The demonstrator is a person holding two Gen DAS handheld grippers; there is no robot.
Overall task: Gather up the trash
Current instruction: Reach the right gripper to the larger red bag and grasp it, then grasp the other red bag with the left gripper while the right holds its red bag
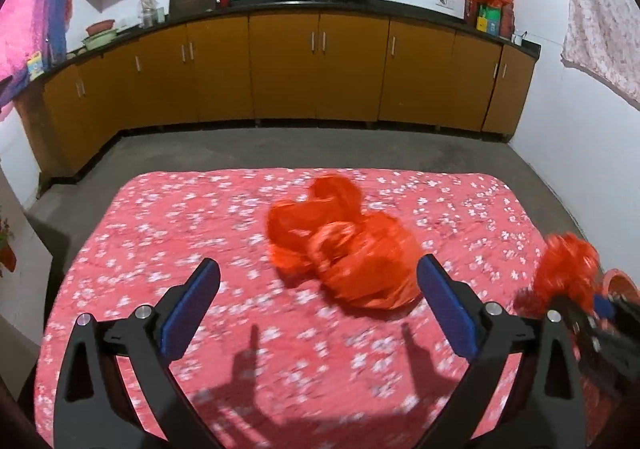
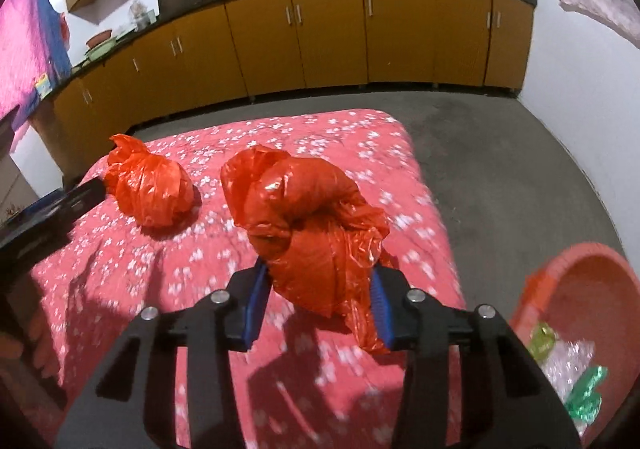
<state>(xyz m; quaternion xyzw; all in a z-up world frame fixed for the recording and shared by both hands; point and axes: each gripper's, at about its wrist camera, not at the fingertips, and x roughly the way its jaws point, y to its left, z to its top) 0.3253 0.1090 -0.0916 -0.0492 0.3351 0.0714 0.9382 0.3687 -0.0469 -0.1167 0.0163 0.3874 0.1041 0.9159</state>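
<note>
Right wrist view: the right gripper (image 2: 318, 305) pinches a knotted red plastic bag (image 2: 308, 225) above the floral tablecloth (image 2: 132, 273), with the red basin (image 2: 576, 281) of wrappers low to its right. The left gripper (image 1: 316, 305), jaws wide and empty, faces the second red bag (image 1: 340, 245), which lies just ahead, slightly right of centre.

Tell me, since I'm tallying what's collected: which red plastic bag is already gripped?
The bag clamped in the right gripper, nearer the pink tub. The other red bag lies free on the floral cloth, before the open left gripper.
</note>
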